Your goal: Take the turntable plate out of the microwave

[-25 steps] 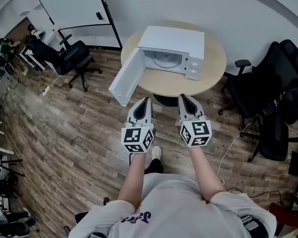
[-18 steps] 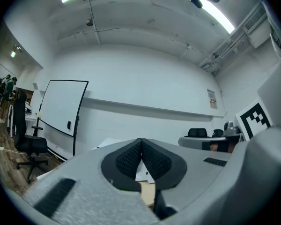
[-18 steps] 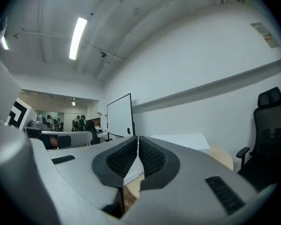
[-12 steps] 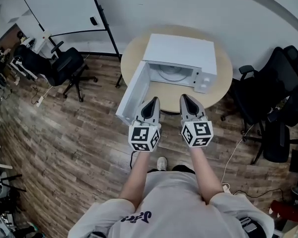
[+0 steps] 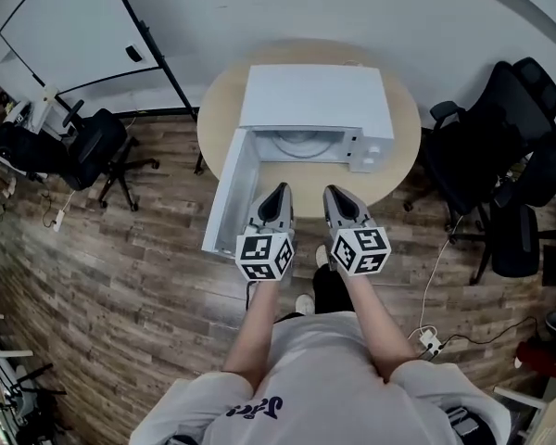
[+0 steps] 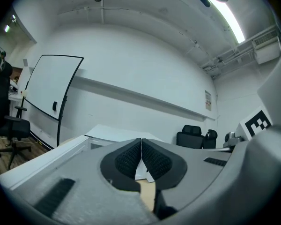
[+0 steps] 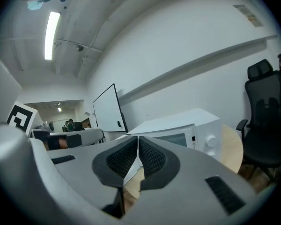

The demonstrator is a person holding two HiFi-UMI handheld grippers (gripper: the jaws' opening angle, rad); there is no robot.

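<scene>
Head view: microwave door (image 5: 230, 191) wide open

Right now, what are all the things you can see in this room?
Microwave: one, white, on the table, door open.
Turntable plate: one, pale, inside the microwave.
Table: one, light wood, round.
Whiteboard: one, white, upper left.
Left chair: one, black, left of the table.
Right chairs: at least two, black, right of the table.
Left gripper: one, grey, shut, empty, near the open door.
Right gripper: one, grey, shut, empty, beside it.
</scene>
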